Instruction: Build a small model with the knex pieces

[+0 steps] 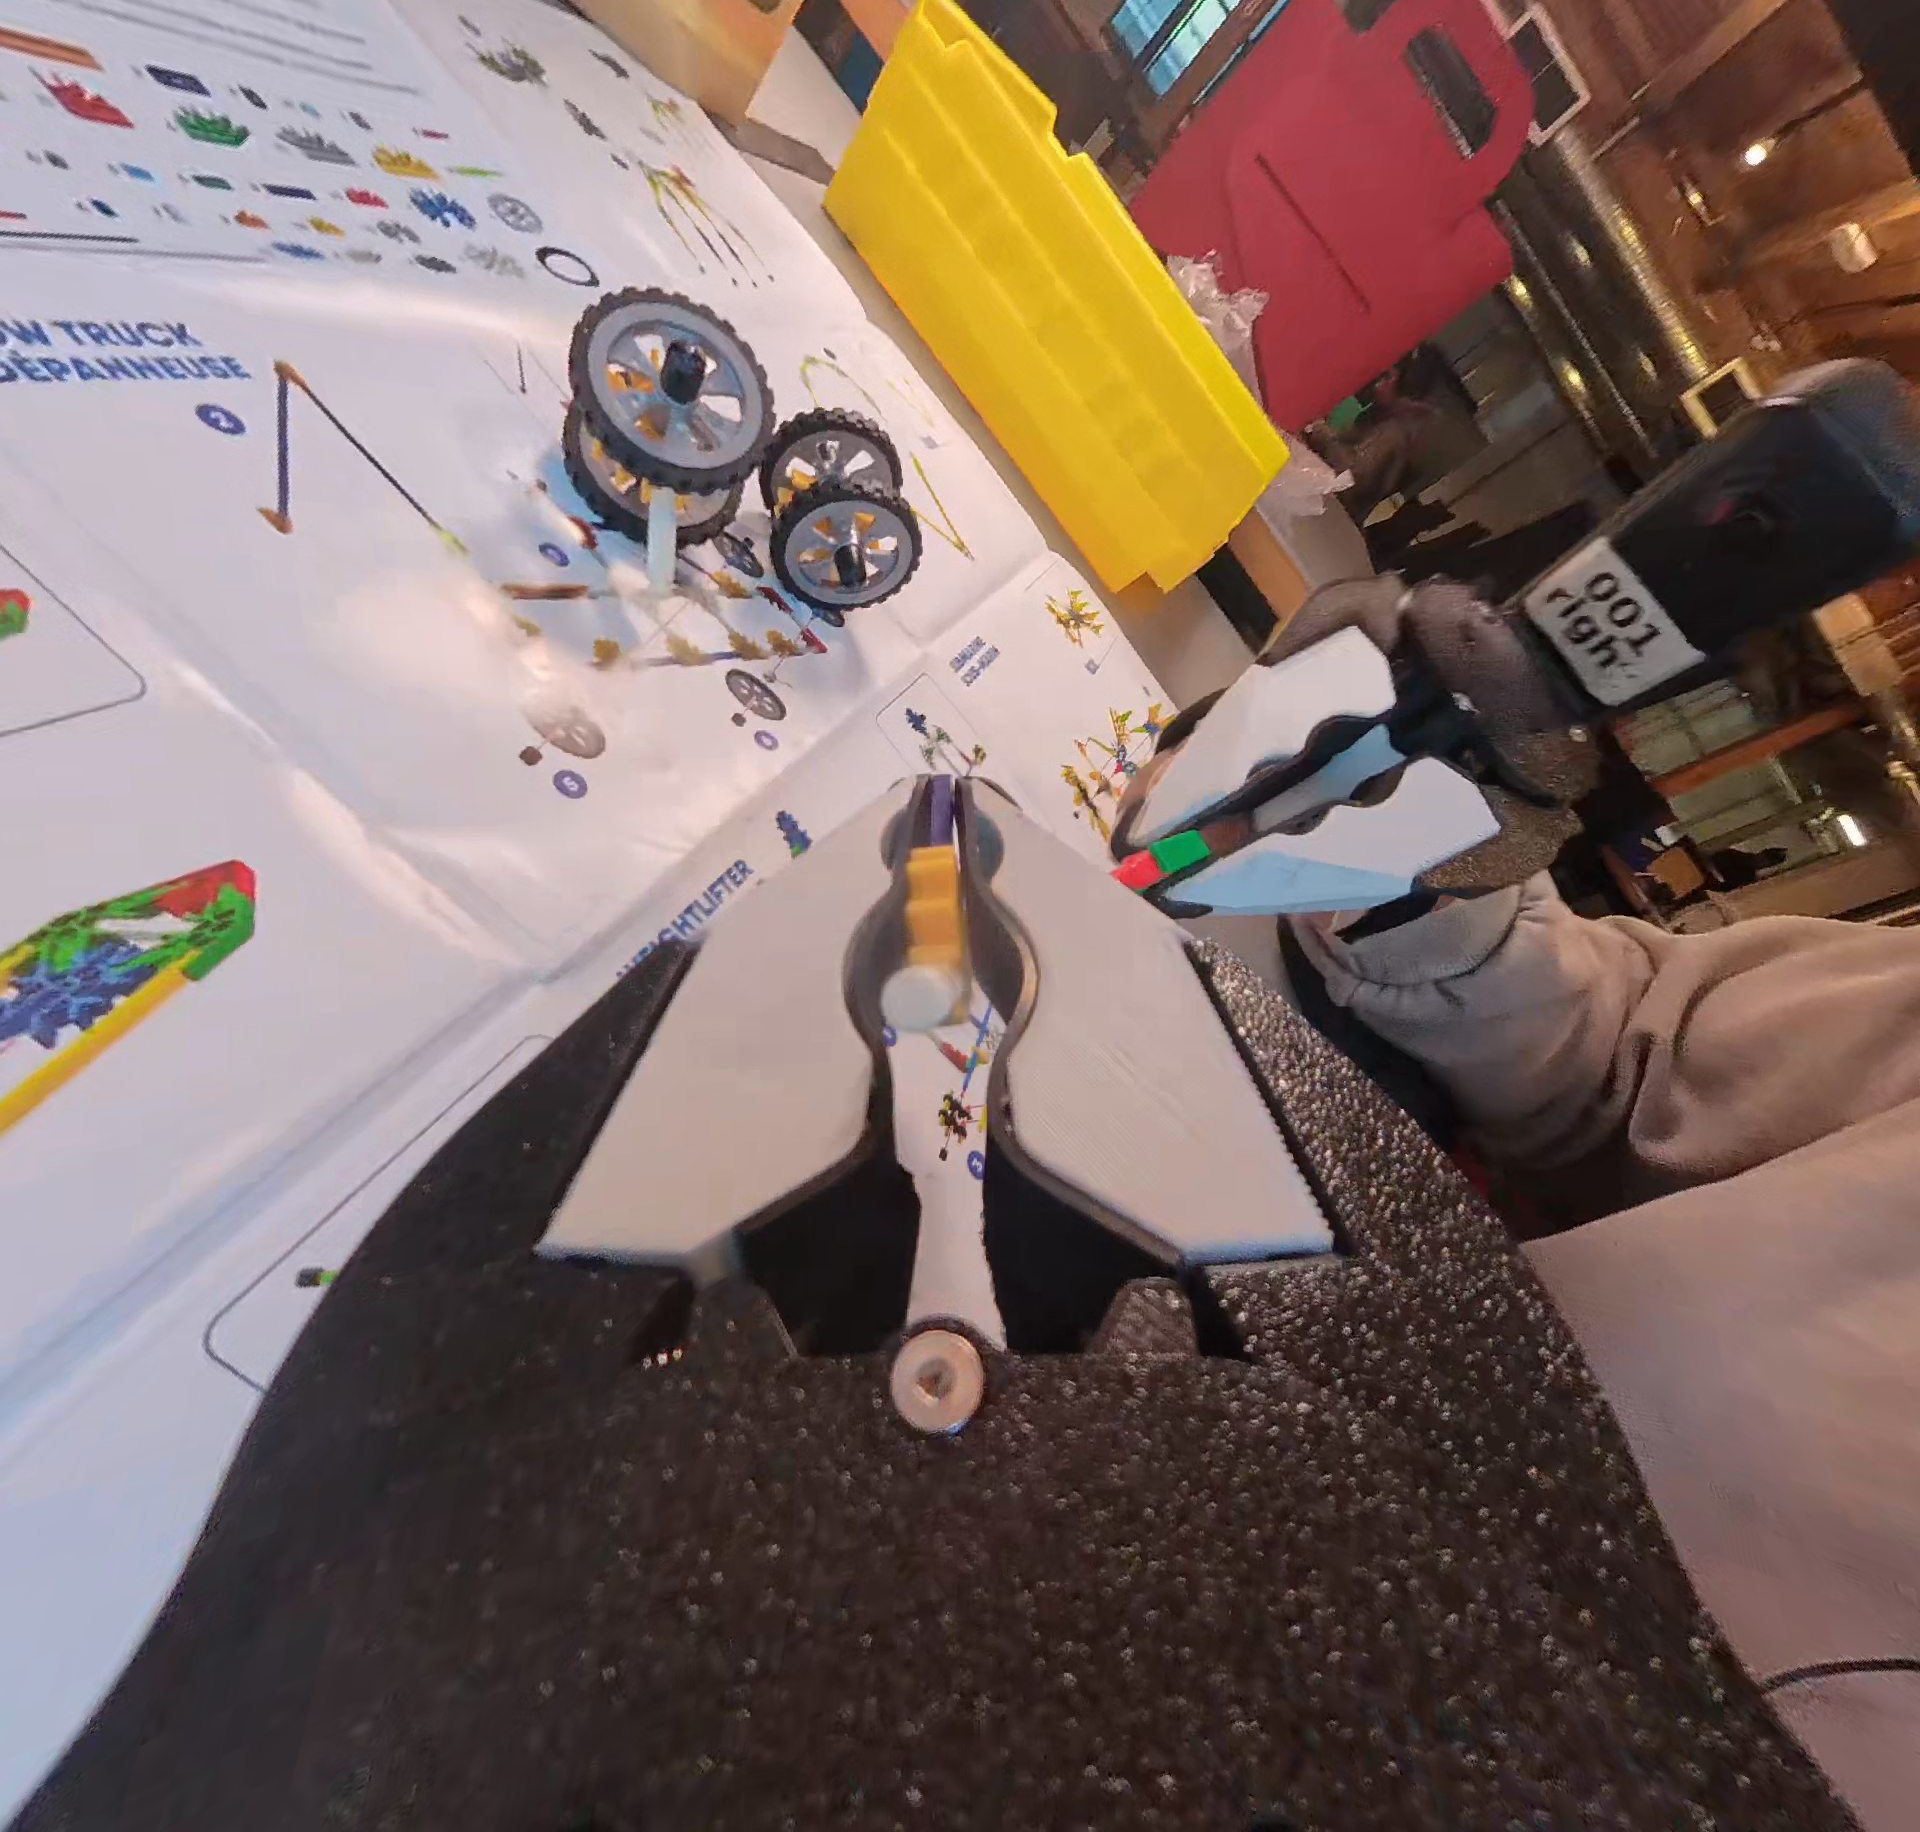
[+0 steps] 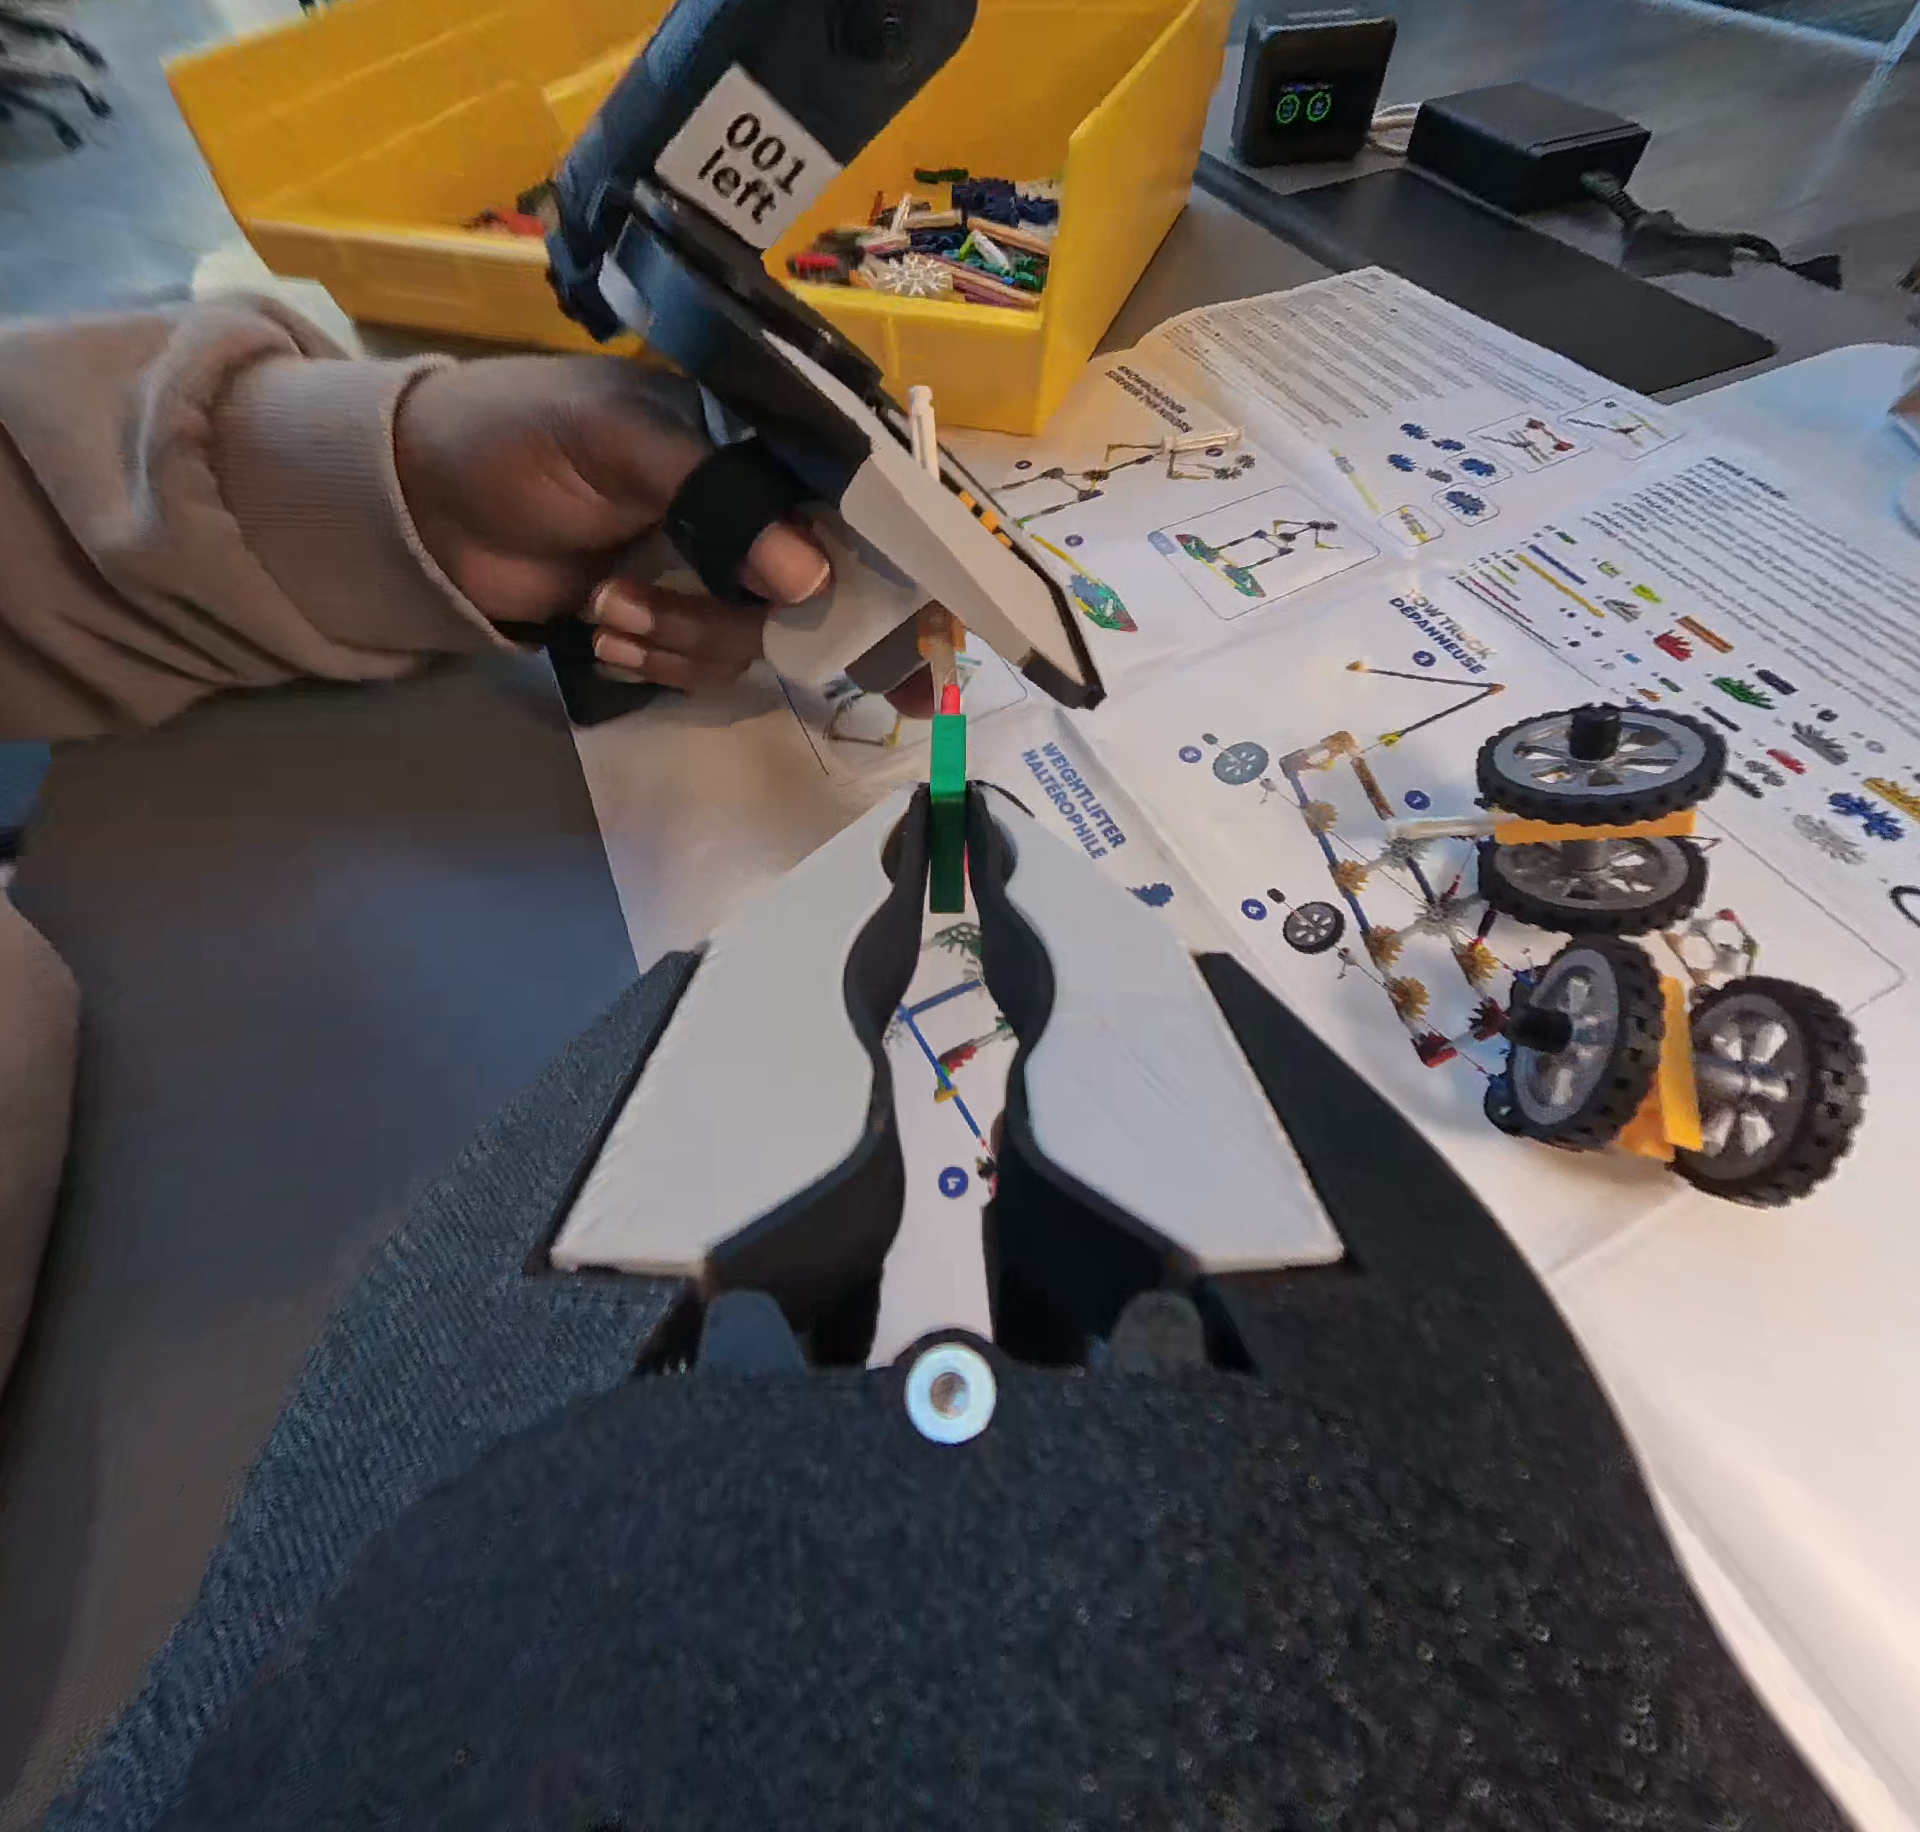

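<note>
LEFT hand-held gripper (image 1: 940,795): clenched on yellow connector (image 1: 928,899) with white rod (image 1: 920,998) | RIGHT hand-held gripper (image 2: 948,800): clenched on green connector (image 2: 947,826), red tip meeting the rod | wheeled model (image 2: 1621,941) on instruction sheet (image 2: 1351,411), nearby | yellow bin (image 2: 1132,172) behind.

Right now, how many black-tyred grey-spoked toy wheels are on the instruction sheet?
4. Right wrist view: top wheel, one beneath it, lower-left wheel, lower-right wheel. More could be hidden behind them.

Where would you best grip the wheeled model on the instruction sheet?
Probably the upright axle stub topping the wheeled model's stacked wheels, jaws coming from above. It stands clear of the tyres and is narrow. The wheels look too wide and the rod frame flimsy.
</note>
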`<state>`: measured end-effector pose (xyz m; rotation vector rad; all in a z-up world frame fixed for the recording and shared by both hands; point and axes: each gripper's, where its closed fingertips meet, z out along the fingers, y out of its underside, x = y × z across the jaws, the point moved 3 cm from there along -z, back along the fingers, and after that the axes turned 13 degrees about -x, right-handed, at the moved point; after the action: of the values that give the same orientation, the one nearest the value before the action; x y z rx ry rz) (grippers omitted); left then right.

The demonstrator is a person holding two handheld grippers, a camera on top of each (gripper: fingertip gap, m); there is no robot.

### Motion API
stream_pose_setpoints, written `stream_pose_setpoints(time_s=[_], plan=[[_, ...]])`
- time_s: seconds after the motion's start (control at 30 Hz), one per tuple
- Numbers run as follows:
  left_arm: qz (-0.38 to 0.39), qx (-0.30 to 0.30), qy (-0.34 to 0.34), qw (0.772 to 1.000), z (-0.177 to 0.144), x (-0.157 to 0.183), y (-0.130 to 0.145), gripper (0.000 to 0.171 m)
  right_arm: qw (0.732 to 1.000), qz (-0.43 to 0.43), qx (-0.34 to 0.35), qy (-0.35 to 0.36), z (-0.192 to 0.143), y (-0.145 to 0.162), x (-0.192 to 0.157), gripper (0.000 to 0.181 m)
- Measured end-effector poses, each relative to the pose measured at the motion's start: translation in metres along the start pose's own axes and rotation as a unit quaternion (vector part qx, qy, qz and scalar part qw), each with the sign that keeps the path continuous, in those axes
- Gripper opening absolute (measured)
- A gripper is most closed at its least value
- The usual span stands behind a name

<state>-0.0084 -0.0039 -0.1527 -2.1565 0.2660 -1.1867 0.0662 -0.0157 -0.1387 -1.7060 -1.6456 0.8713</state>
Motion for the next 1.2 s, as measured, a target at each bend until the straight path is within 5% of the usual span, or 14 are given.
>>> stream_pose_setpoints(time_s=[0.23,0.4,0.63,0.67,0.7,0.73,0.77,0.8,0.9,1.07,1.2], plan=[[0.104,-0.081,-0.164,0.978,0.005,-0.02,0.009,0.007,0.963,-0.231,-0.087,0.11,0.016,0.009,-0.027,0.003],[0.151,-0.11,-0.192,0.964,0.007,-0.016,0.011,0.006,0.949,-0.289,-0.081,0.101,0.015,0.011,-0.034,0.003],[0.172,-0.128,-0.169,0.962,0.01,-0.011,0.016,0.006,0.983,-0.181,-0.021,-0.023,0.004,0.01,-0.034,0.004],[0.174,-0.133,-0.22,0.951,0.009,-0.024,0.016,0.0,0.98,-0.189,-0.017,-0.058,0.003,0.012,-0.043,0.003],[0.214,-0.156,-0.327,0.907,-0.007,-0.052,0.015,0.0,0.969,-0.166,0.043,-0.179,-0.014,0.001,-0.073,0.002],[0.206,-0.15,-0.328,0.91,-0.018,-0.058,0.012,0.0,0.963,-0.155,0.066,-0.211,-0.024,-0.005,-0.086,0.002],[0.186,-0.121,-0.263,0.939,-0.023,-0.04,0.007,0.0,0.97,-0.206,0.023,-0.124,-0.015,0.005,-0.077,0.003],[0.206,-0.115,-0.248,0.94,-0.028,-0.028,0.004,0.0,0.973,-0.212,0.012,-0.09,-0.012,0.009,-0.068,0.003],[0.207,-0.077,-0.193,0.956,-0.024,-0.005,-0.005,0.0,0.983,-0.112,0.049,-0.137,-0.021,0.001,-0.044,0.004],[0.202,-0.125,-0.153,0.959,-0.013,-0.011,0.016,0.0,0.98,-0.03,0.084,-0.176,-0.023,-0.001,-0.026,0.004],[0.144,-0.115,-0.057,0.981,-0.01,-0.001,0.021,0.02,0.983,0.002,0.064,-0.173,-0.019,0.006,-0.015,0.004]])
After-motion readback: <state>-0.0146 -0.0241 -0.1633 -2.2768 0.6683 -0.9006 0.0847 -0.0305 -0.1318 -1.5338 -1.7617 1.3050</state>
